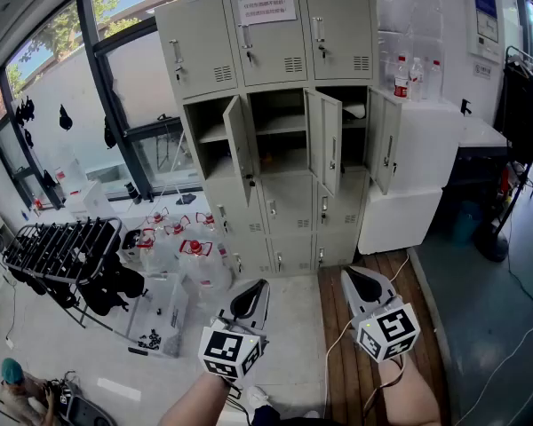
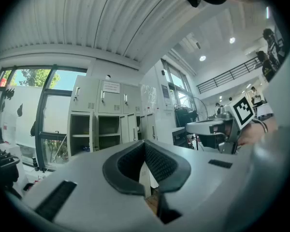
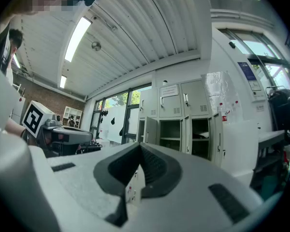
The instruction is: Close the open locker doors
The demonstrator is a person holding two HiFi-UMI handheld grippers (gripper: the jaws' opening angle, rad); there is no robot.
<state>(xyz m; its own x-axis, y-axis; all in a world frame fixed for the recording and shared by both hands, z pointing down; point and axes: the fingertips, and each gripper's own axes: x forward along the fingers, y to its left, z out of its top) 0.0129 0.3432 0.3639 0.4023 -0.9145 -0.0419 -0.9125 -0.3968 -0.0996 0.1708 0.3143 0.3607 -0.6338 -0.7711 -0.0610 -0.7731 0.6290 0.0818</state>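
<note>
A grey locker cabinet [image 1: 275, 207] stands against the far wall. Its top row and lower rows are shut. In the second row three doors hang open: the left door [image 1: 240, 149], the middle door [image 1: 325, 140] and the right door [image 1: 384, 138]. My left gripper [image 1: 250, 298] and right gripper [image 1: 362, 284] are held low, well short of the cabinet, pointing toward it. Both are shut with nothing between the pads. The lockers [image 2: 99, 124] show far beyond my left gripper [image 2: 145, 164]. The lockers [image 3: 183, 124] also show far beyond my right gripper [image 3: 139, 167].
A white cabinet [image 1: 417, 180] with bottles [image 1: 401, 76] on top stands right of the lockers. Water jugs [image 1: 185, 248], a black rack [image 1: 62, 248] and a clear bin [image 1: 155, 316] fill the floor at left. A cable [image 1: 342, 349] runs over the wooden strip. A person [image 1: 13, 384] sits at bottom left.
</note>
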